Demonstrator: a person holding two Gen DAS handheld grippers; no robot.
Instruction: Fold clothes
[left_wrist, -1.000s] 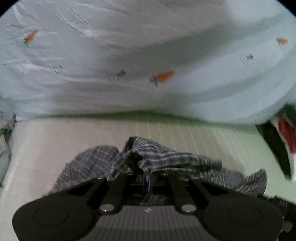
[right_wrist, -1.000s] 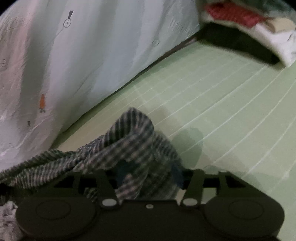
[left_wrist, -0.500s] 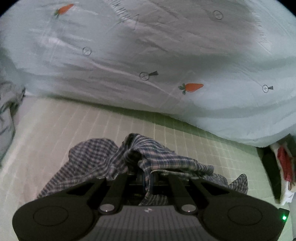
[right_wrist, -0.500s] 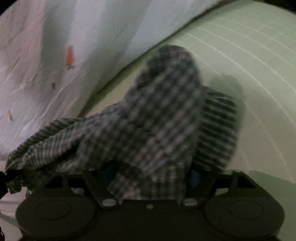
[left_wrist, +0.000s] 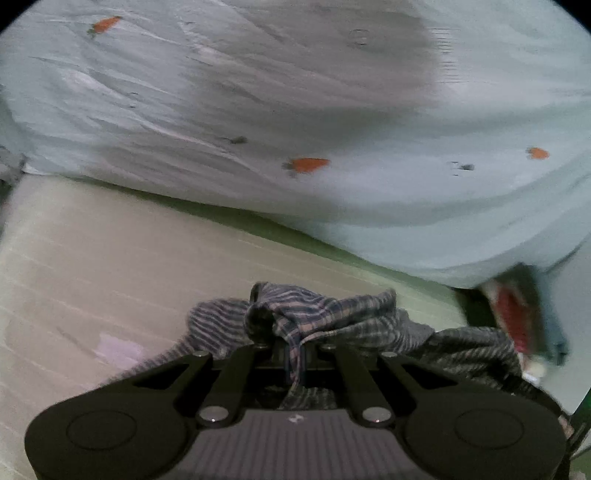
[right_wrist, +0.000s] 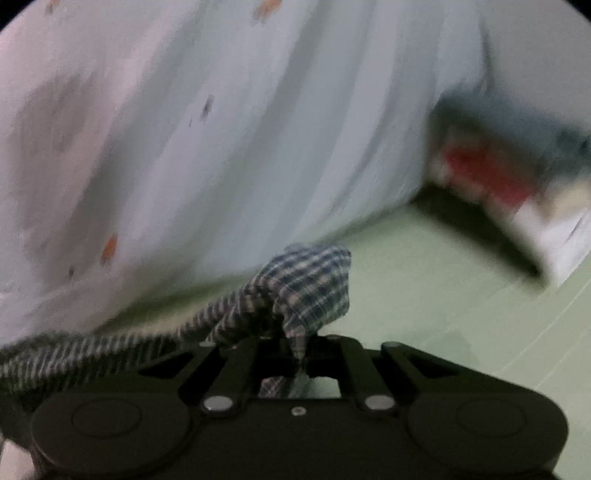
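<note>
The plaid garment (left_wrist: 325, 317) I'm working on is dark blue-and-white check, crumpled into loose folds. One bunched edge is pinched in my left hand-held gripper (left_wrist: 293, 354), another corner (right_wrist: 306, 288) in my right hand-held gripper (right_wrist: 301, 350), and the cloth stretches between them above the pale green bed (right_wrist: 424, 295).

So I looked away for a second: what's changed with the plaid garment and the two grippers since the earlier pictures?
The right gripper has just closed its fingers on the plaid garment and lifted that end off the green sheet. The left gripper kept its pinch on the garment throughout.
</note>
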